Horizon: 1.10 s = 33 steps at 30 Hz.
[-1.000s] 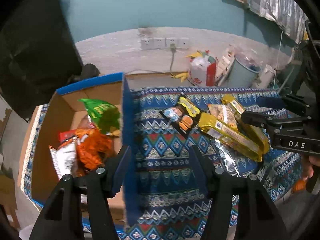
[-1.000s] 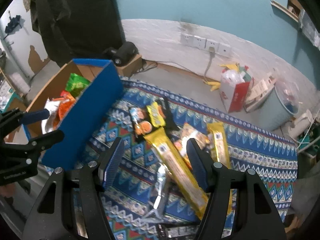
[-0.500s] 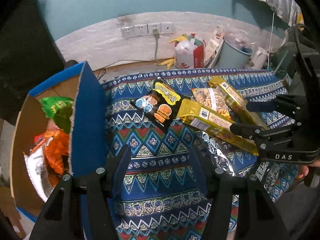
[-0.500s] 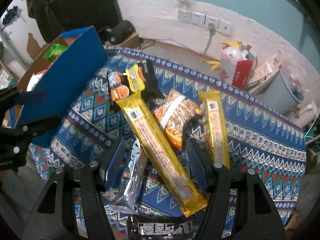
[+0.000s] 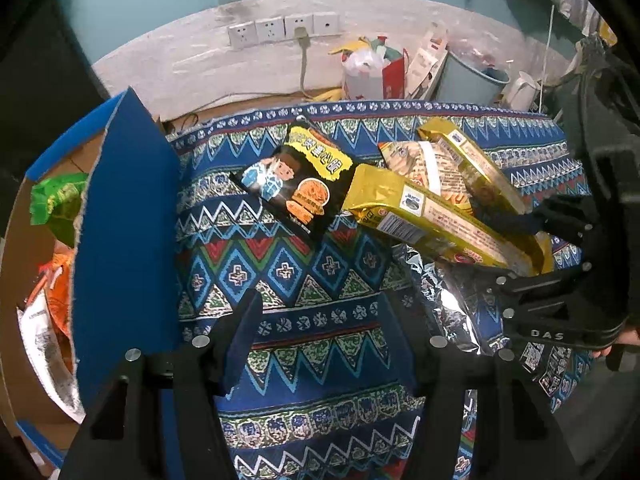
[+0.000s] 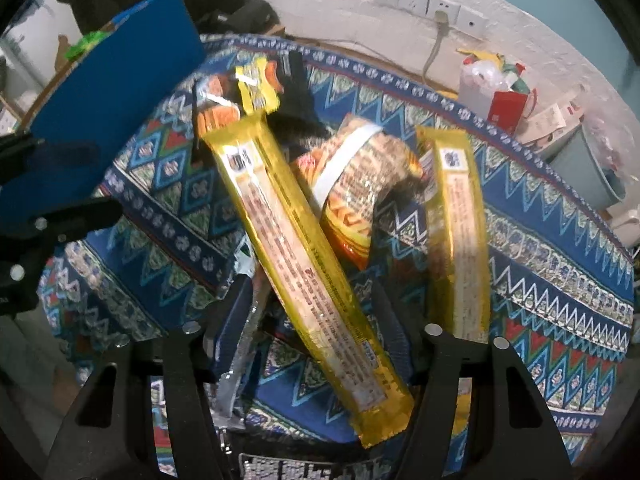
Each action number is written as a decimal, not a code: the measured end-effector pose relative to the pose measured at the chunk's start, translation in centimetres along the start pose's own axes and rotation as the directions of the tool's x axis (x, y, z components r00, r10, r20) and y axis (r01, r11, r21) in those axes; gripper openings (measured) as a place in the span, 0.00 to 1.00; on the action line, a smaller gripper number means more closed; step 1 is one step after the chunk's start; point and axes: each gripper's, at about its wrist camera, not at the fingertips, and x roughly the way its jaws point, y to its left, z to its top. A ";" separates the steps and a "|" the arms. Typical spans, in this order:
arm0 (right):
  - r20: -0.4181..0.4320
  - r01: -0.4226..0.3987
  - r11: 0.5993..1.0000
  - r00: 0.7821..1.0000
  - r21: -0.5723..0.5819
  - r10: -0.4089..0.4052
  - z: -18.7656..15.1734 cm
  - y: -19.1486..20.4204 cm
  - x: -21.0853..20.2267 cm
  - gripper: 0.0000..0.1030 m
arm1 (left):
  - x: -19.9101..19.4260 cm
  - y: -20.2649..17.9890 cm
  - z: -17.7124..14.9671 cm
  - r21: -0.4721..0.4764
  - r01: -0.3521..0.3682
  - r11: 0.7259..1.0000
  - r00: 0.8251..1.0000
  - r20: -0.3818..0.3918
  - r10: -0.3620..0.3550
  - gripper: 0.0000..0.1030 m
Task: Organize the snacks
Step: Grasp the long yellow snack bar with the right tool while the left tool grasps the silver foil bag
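Observation:
Several snack packets lie on a patterned blue cloth (image 5: 320, 320). My right gripper (image 6: 314, 320) points down with a long gold packet (image 6: 300, 240) between its jaws, which are closing; a gap still shows at the left pad. A silver foil packet (image 6: 240, 344) lies against that left finger. Beside the long packet lie a second gold packet (image 6: 460, 220), a brown packet with a white band (image 6: 352, 184) and a black packet (image 5: 300, 184). My left gripper (image 5: 320, 340) hangs open over bare cloth, holding nothing.
A cardboard box with a raised blue flap (image 5: 124, 220) stands at the left, holding green (image 5: 56, 200) and orange (image 5: 56, 292) packets. Behind the table are wall sockets (image 5: 284, 28), a red and white bag (image 5: 372, 72) and a pale blue bin (image 5: 468, 80).
Both grippers have sunk toward the cloth. The left one has shifted away from the box toward the packets. The right jaws have narrowed around the long gold packet.

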 end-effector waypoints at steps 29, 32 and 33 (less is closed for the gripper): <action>0.160 -0.001 0.983 0.987 0.183 -0.029 -0.2 -5.1 -4.3 0.30 | 5.7 -5.9 1.5 -0.125 0.098 0.987 0.979 -0.163 -0.118 0.70; 0.168 0.000 0.979 0.985 0.202 -0.035 -0.5 -6.0 -4.6 0.30 | 6.5 -6.8 1.5 -0.111 0.099 0.989 0.976 -0.182 -0.118 0.70; 0.170 -0.004 0.978 0.985 0.207 -0.032 -0.7 -6.2 -4.8 0.30 | 6.8 -7.1 1.4 -0.100 0.094 0.991 0.976 -0.187 -0.112 0.70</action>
